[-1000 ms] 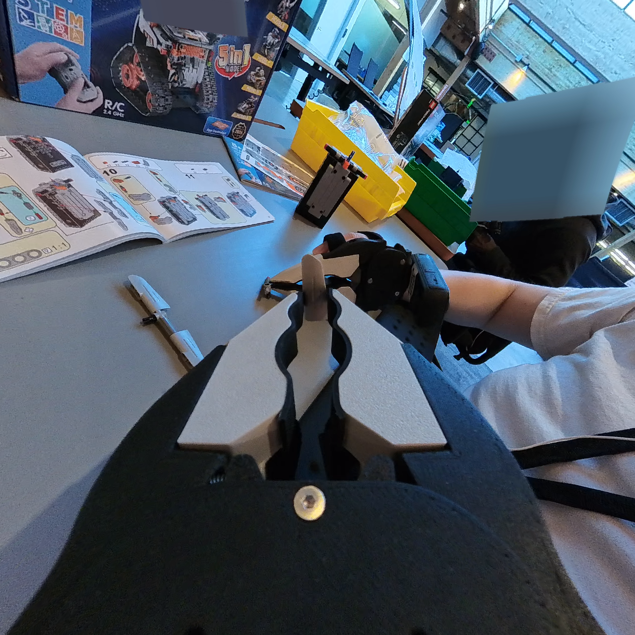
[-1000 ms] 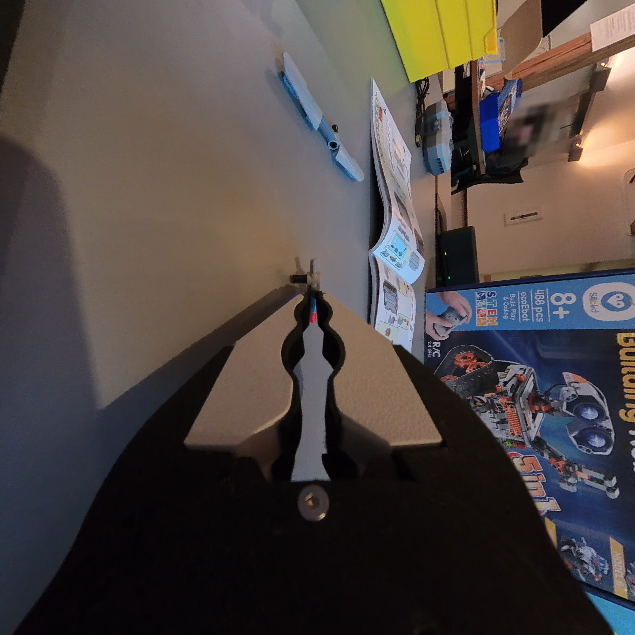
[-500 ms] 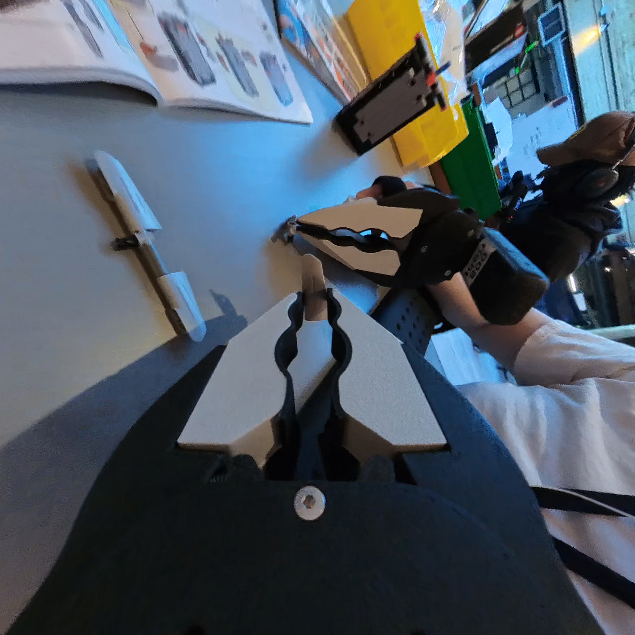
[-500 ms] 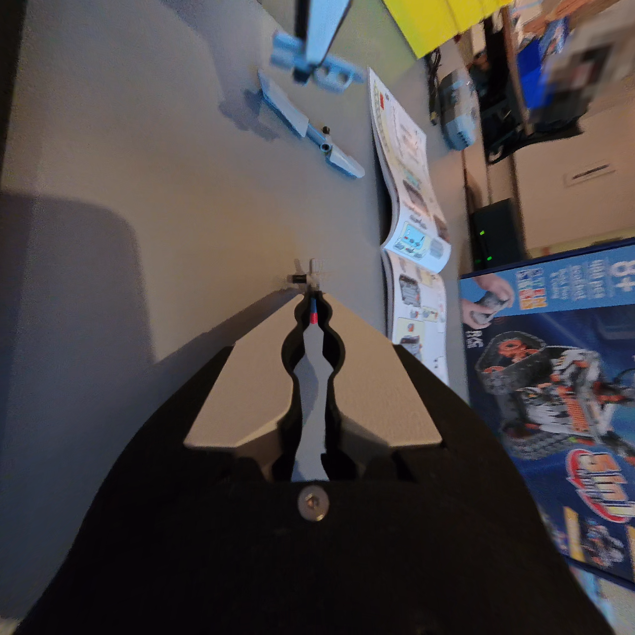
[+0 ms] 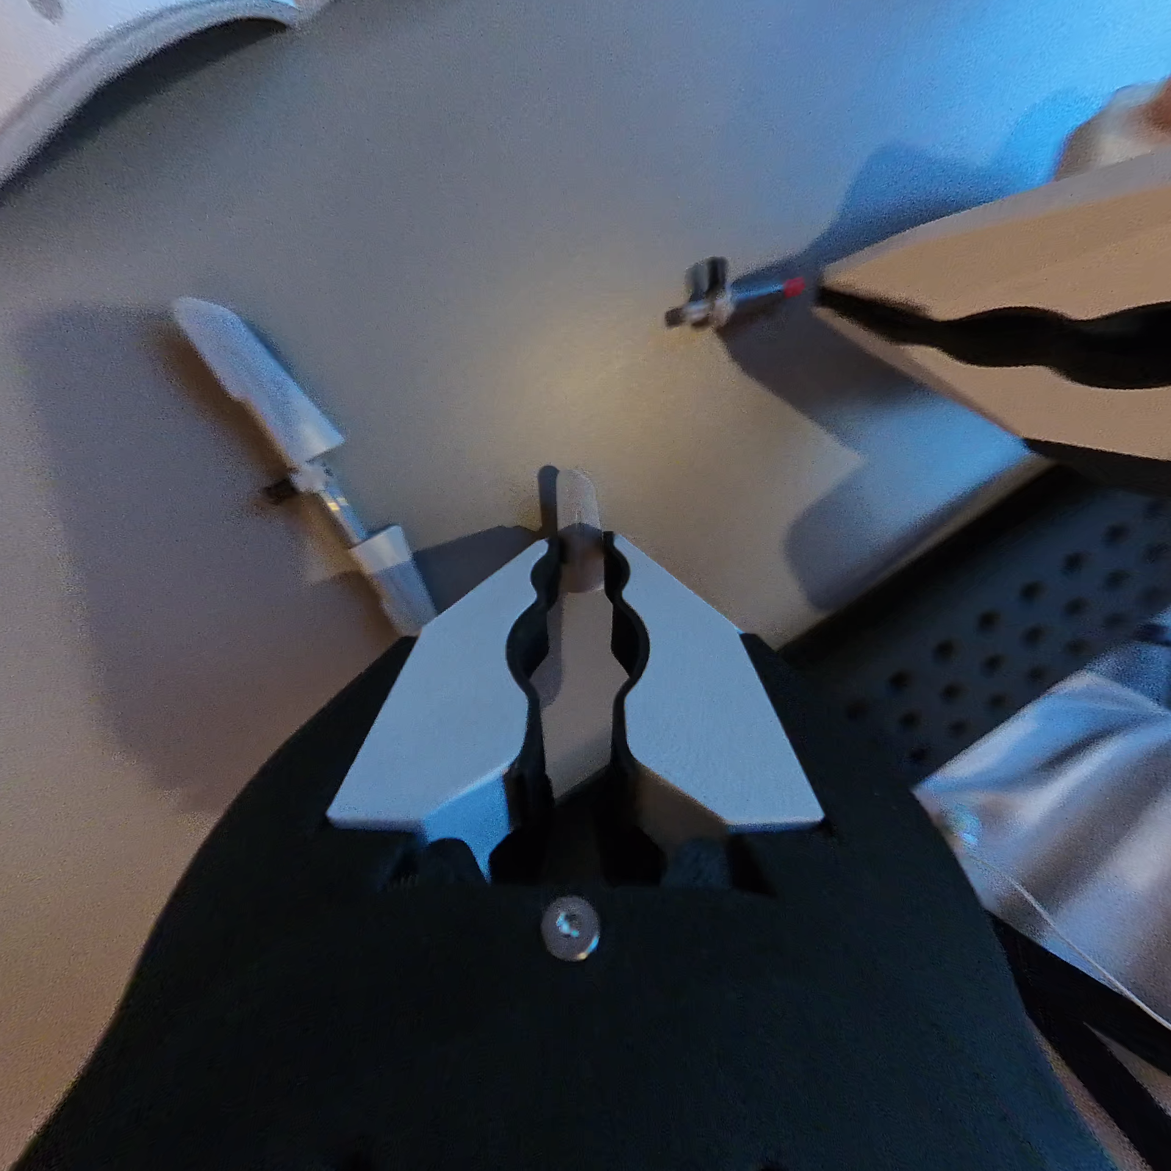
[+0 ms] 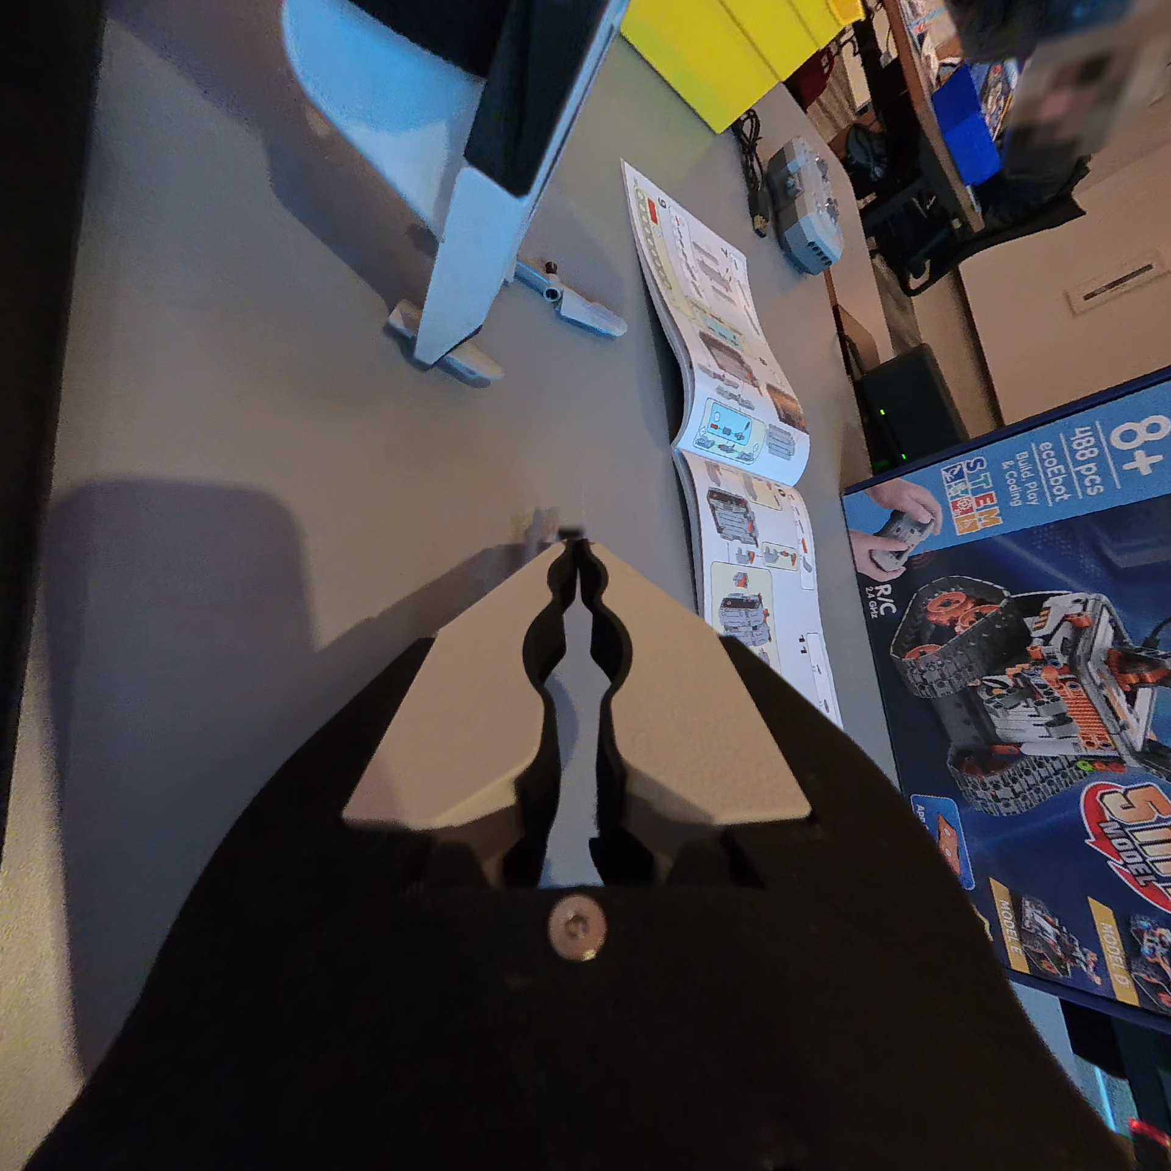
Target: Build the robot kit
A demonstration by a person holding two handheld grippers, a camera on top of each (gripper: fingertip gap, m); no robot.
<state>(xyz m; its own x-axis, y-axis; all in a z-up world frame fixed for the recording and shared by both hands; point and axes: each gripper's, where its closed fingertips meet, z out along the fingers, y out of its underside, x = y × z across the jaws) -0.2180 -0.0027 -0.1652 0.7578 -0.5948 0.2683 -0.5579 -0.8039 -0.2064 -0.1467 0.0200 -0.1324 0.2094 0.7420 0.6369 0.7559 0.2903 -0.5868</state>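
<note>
The left gripper [image 5: 575,538] pinches a small pale grey building piece [image 5: 573,507] between nearly closed tips, low over the grey table [image 5: 570,190]. Just left of it lies a long grey beam assembly [image 5: 298,443]. The right gripper [image 6: 575,545] is clamped on a thin axle with a small connector [image 5: 710,294], probably tipped red; it is blurred. Toward the table's far edge lie an open instruction booklet [image 6: 729,380], a yellow bin [image 6: 710,57] and a blue toy box [image 6: 1026,665].
</note>
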